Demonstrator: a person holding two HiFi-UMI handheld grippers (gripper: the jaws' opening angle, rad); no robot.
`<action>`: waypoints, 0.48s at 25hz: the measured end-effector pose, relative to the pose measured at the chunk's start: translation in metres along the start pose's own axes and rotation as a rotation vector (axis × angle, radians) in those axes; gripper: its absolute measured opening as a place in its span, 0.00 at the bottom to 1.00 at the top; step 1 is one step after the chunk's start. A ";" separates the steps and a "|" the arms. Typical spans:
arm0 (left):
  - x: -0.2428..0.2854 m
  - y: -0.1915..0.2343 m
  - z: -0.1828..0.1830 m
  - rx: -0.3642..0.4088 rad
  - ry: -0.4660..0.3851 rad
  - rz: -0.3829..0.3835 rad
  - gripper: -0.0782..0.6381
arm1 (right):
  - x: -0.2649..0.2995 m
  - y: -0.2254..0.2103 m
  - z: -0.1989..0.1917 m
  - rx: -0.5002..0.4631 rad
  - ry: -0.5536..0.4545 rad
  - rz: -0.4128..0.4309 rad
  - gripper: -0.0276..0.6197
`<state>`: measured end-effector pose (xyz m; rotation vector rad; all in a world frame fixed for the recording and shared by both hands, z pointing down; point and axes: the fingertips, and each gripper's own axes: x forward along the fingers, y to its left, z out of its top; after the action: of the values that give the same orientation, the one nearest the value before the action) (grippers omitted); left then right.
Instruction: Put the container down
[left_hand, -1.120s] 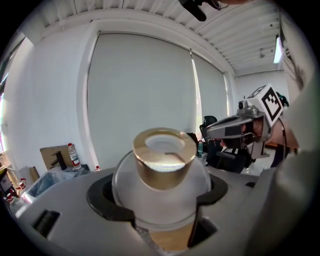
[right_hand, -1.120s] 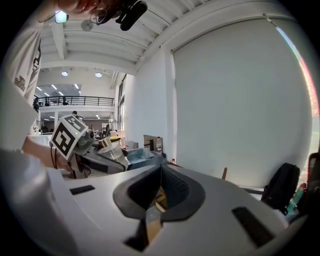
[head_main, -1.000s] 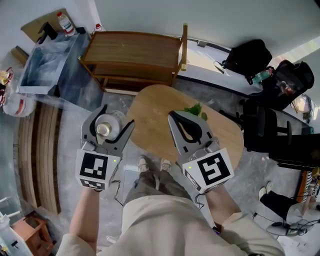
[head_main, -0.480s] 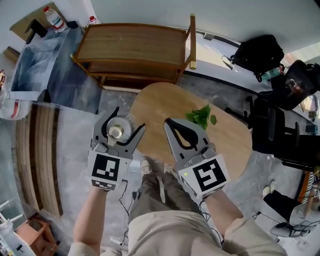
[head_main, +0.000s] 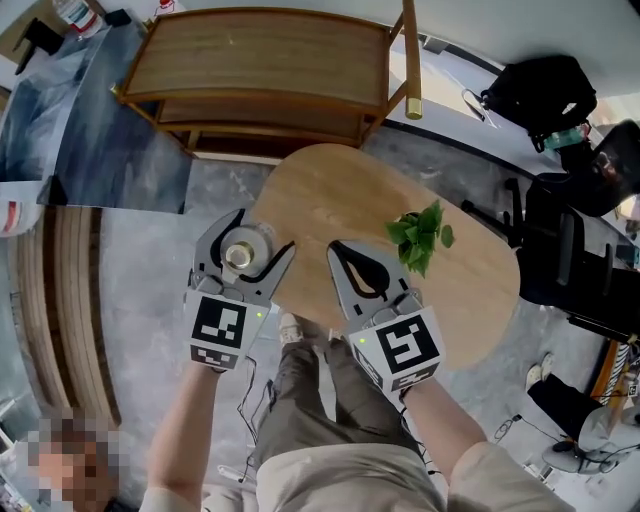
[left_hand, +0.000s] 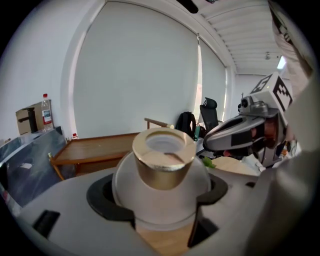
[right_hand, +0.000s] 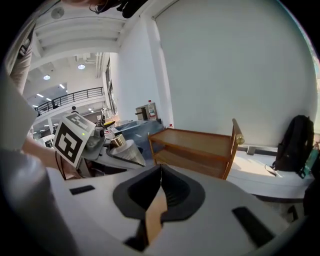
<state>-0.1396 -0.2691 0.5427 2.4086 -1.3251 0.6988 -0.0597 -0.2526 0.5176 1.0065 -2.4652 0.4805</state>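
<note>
Both hand-held grippers have shifted toward the desk (head_main: 345, 195) since the earlier frame. The container (left_hand: 161, 197), which hung over the floor to the left of the desk before, is now at the desk's left rim.

The left hand-held gripper (head_main: 262, 232) grasps the container, with its jaws wrapped round the frosted, rounded body. The gold cap (left_hand: 163, 167) stands upright above the jaws. In the left gripper view, wood shows directly beneath the container. Whether the base touches the desk cannot be told from any view.

The right hand-held gripper (head_main: 335, 247) is clenched with its jaws pressed together and nothing between them. It sits over the desk just beside the left one.

A sprig of green leaves (head_main: 420, 235) lies farther right on the desk, well apart from the container. A wooden shelf unit (head_main: 260, 70) stands beyond the desk.

Judged from these views, the putting-down is not yet finished, and three things could go wrong:
- **Fall from the rim:** the container is close to the desk's edge, so opening the jaws here could leave its base partly unsupported and send it to the floor (head_main: 140, 260).
- **Drop and roll:** opening the jaws while the base is still off the wood could make the container drop, and its curved body would probably roll.
- **Tipping on withdrawal:** a jaw catching the wide body as it pulls away could tip the container.
</note>
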 end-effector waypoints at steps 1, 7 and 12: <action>0.008 0.002 -0.010 -0.004 0.008 -0.002 0.58 | 0.007 -0.002 -0.010 0.008 0.013 0.001 0.04; 0.054 0.007 -0.078 -0.003 0.054 -0.021 0.58 | 0.046 -0.016 -0.066 0.051 0.076 -0.024 0.04; 0.089 0.005 -0.133 -0.045 0.073 -0.040 0.58 | 0.074 -0.024 -0.113 0.066 0.126 -0.014 0.04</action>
<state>-0.1394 -0.2702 0.7029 2.3444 -1.2479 0.7315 -0.0607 -0.2589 0.6544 0.9869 -2.3434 0.6049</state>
